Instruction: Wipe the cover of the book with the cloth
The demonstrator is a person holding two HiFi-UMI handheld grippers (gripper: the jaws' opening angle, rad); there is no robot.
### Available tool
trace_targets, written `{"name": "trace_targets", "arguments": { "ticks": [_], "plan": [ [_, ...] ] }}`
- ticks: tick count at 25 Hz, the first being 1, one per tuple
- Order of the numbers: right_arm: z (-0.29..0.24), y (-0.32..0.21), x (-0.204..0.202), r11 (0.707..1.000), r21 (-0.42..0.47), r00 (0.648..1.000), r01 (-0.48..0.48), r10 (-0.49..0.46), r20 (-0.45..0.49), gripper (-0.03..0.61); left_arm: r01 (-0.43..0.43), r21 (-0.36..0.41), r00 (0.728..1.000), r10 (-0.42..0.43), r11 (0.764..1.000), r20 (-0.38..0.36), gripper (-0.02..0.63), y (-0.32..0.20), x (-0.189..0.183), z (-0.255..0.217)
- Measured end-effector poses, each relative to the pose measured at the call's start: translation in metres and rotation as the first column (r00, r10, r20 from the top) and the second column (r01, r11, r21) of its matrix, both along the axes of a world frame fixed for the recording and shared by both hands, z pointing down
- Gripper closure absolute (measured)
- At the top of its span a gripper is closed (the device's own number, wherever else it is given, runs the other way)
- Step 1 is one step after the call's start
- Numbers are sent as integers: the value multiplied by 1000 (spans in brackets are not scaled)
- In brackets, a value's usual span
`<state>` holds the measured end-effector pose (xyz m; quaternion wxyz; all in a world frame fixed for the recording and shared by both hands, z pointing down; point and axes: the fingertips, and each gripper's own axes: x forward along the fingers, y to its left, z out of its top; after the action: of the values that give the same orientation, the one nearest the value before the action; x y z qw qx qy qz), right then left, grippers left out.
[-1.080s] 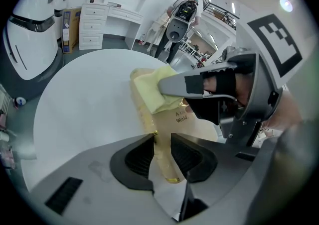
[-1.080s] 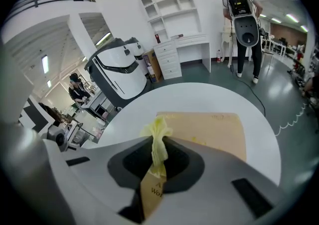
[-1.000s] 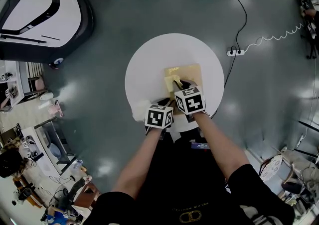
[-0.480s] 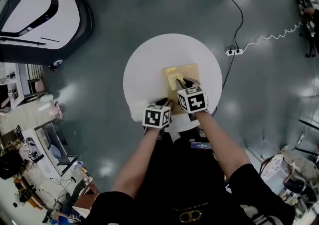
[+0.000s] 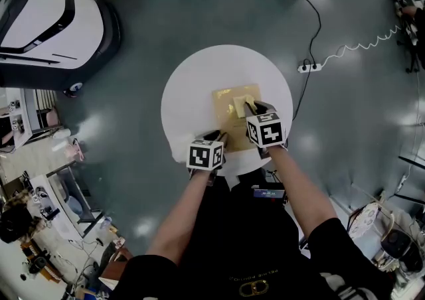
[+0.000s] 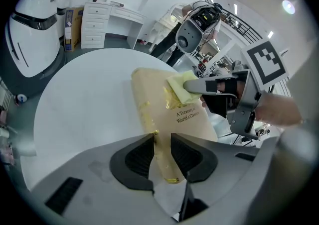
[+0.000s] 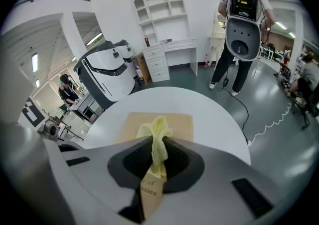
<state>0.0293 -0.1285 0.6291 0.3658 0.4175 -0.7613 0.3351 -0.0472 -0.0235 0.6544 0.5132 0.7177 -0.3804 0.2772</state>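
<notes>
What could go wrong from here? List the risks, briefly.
1. The right gripper pinches only a narrow fold of the cloth; dragging it across the cover could pull it loose.
2. The left gripper appears to clamp the book only at its near edge, so the book may pivot on the smooth table under a sideways wipe.

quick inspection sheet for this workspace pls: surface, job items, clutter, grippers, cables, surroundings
surface: round white table, holding only the job's things
job's things: tan book lying flat, cover up; yellow cloth resting on the cover
clutter: nothing seen
grippers: left gripper closed on the book's near spine corner; right gripper shut on the cloth
cables: power strip and white coiled cord on the floor right of the table
surroundings: grey floor; big white machine; person standing beyond the table
</notes>
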Motion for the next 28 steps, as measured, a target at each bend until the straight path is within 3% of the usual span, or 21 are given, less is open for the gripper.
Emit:
{"name": "trace_targets", "arguments": {
  "ticks": [28],
  "plan": [
    [1, -3, 66, 991, 9, 990, -132, 132, -41, 488, 2, 28, 1000, -2, 1000, 1, 506, 1, 0, 0]
  ]
}}
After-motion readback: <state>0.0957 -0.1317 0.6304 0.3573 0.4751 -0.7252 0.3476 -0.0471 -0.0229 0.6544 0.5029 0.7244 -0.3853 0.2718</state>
